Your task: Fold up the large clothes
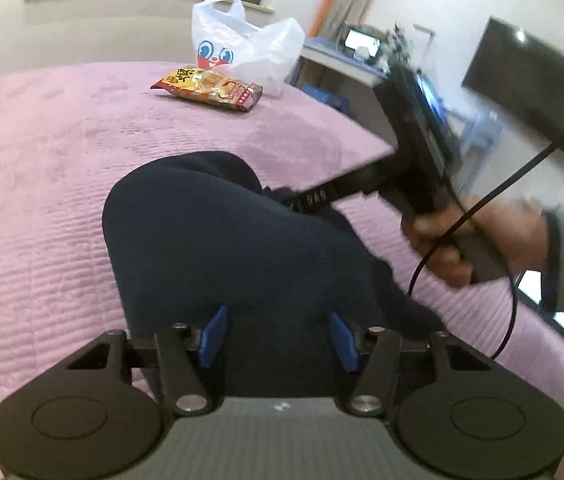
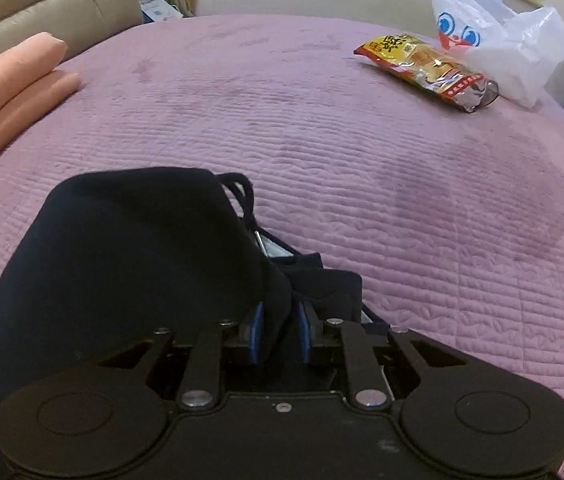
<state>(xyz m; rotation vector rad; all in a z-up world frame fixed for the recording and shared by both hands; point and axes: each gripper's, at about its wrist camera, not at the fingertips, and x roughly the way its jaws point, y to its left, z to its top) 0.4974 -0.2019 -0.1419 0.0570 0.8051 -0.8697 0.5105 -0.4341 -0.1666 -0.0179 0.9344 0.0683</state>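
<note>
The dark navy garment lies bunched in the lower middle of both views on the pink quilted bedspread; it looks soft, thick and limp, likely to sag and drag rather than slide. The right gripper is pinching a ridge of its cloth between the blue pads; the left gripper hangs released above it. A hem or folded edge looks the best hold, I judge; the drawstring would slip.

The dark navy fabric garment is plain, without pattern. The bed's quilted cover is pink-lilac with fine stitched lines. The shiny snack packet is yellow and red. The thin white plastic bag has blue cartoon eyes and a red mouth. The rolled soft blanket is salmon pink.
</note>
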